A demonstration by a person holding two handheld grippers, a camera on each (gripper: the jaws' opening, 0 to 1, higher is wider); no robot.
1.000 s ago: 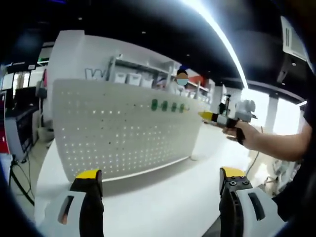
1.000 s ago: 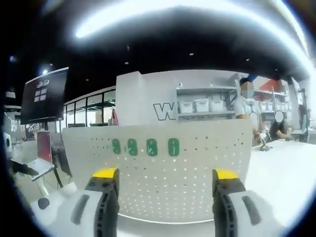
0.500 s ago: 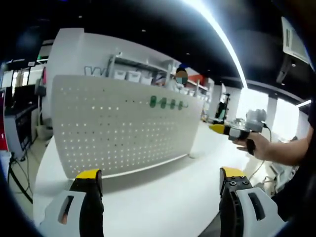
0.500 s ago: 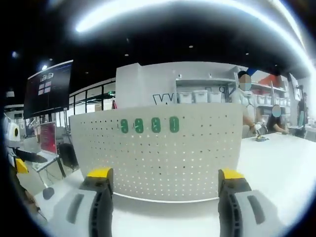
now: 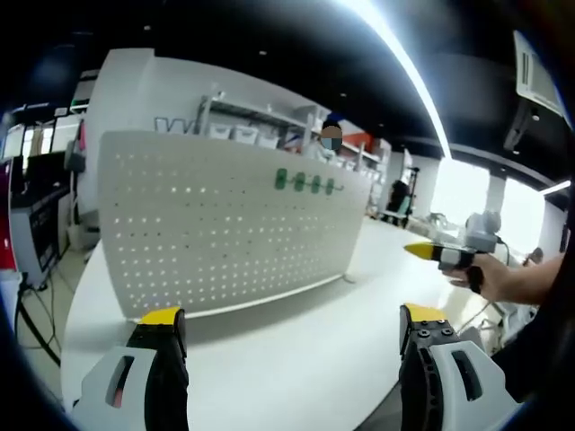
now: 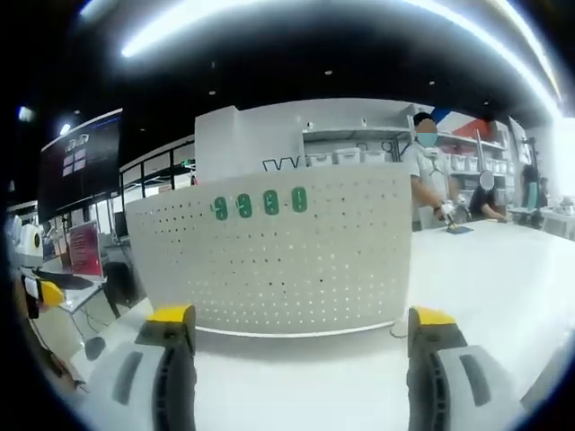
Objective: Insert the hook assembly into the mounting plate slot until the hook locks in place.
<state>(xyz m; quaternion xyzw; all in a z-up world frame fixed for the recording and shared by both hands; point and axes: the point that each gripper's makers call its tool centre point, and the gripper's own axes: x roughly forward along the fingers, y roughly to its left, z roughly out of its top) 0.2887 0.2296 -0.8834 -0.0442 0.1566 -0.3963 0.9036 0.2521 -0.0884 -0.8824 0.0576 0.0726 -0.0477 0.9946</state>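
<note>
on the white table (image 5: 296,359) we see the perforated mounting plate (image 5: 225,224) standing upright, with four green hooks (image 5: 305,183) in a row near its top edge. in the left gripper view the left gripper (image 5: 292,328) shows its yellow-tipped jaws spread wide, holding nothing and well short of the plate; the right gripper (image 5: 440,255) enters from the right, held in a hand (image 5: 503,278). in the right gripper view the right gripper (image 6: 301,328) is likewise spread and empty, facing the plate (image 6: 278,256) and hooks (image 6: 260,203).
</note>
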